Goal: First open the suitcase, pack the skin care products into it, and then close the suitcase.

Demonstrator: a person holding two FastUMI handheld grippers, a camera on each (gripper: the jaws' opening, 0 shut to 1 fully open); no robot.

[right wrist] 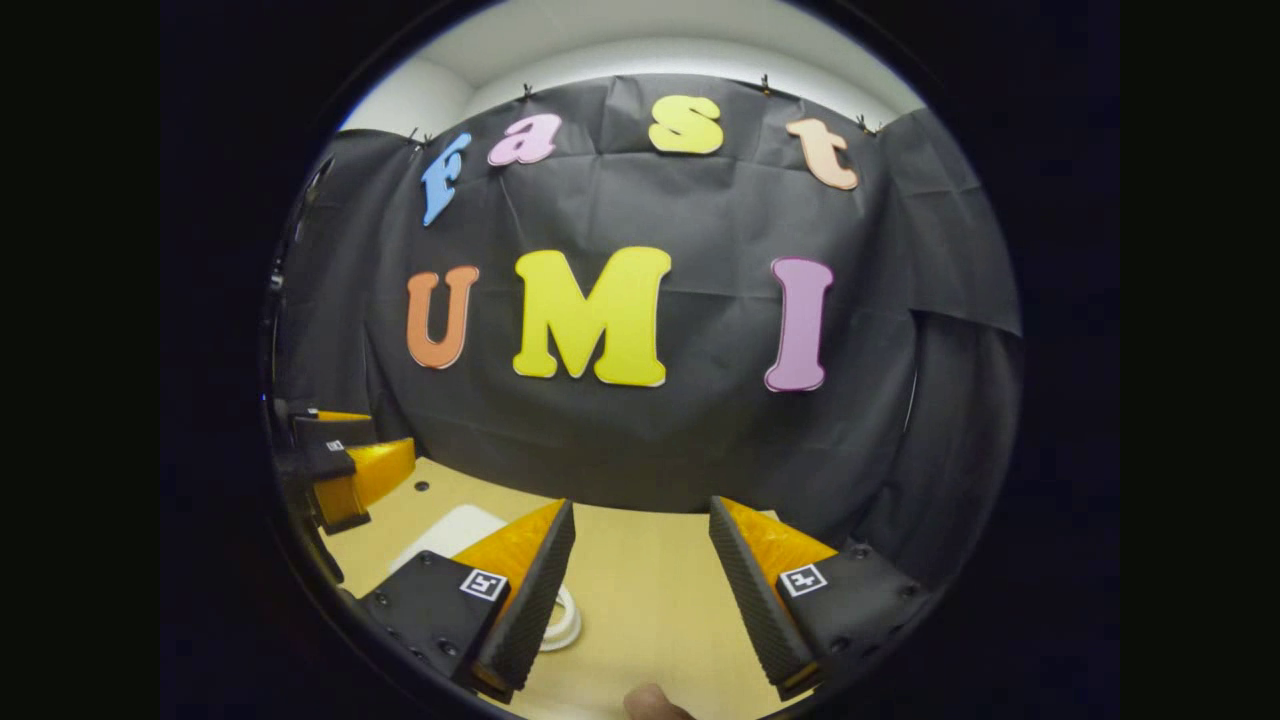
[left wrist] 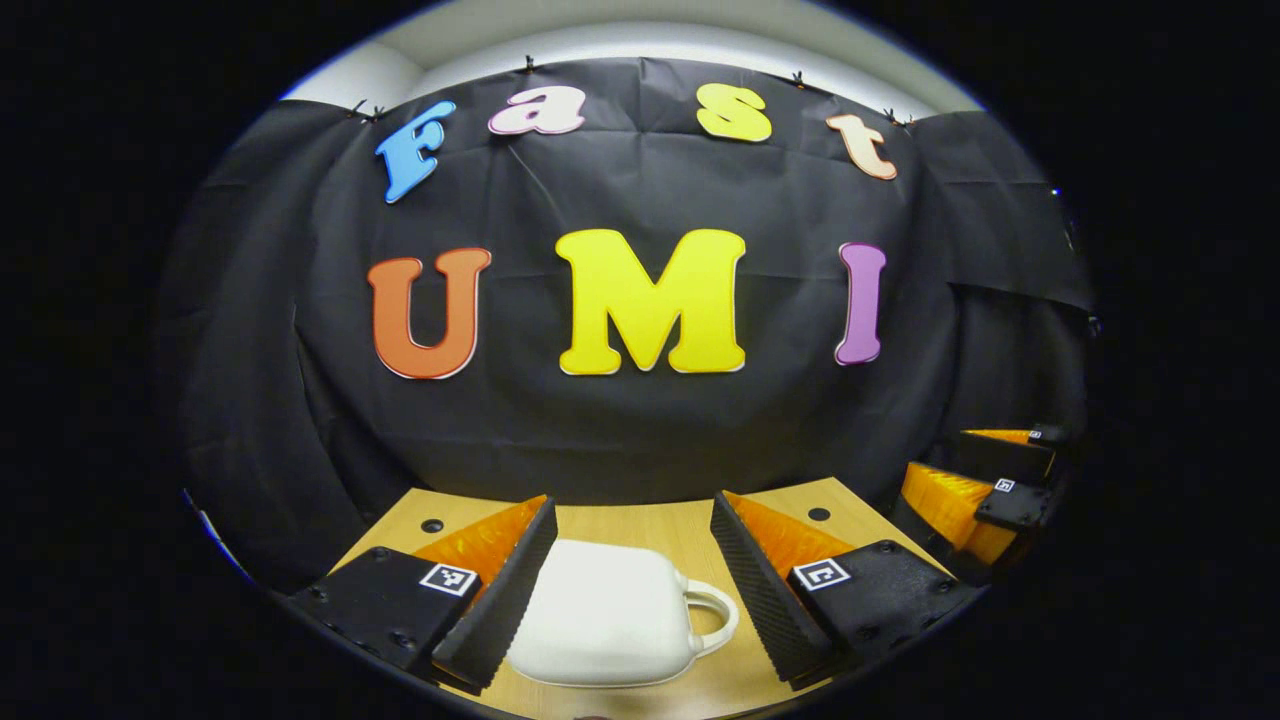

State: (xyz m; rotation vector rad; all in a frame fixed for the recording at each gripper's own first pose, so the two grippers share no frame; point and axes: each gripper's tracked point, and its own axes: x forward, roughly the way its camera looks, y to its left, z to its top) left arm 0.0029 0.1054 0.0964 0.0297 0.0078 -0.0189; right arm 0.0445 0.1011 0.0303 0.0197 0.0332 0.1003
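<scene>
Opening step, I judge: both jaws wide and empty, left hand-held gripper hovering over the shut white suitcase on the tabletop, right hand-held gripper just beside its handle; next I need the lid's edge.

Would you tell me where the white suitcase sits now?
In the left gripper view, the white suitcase lies closed on the wooden table, between the open left gripper fingers.
</scene>
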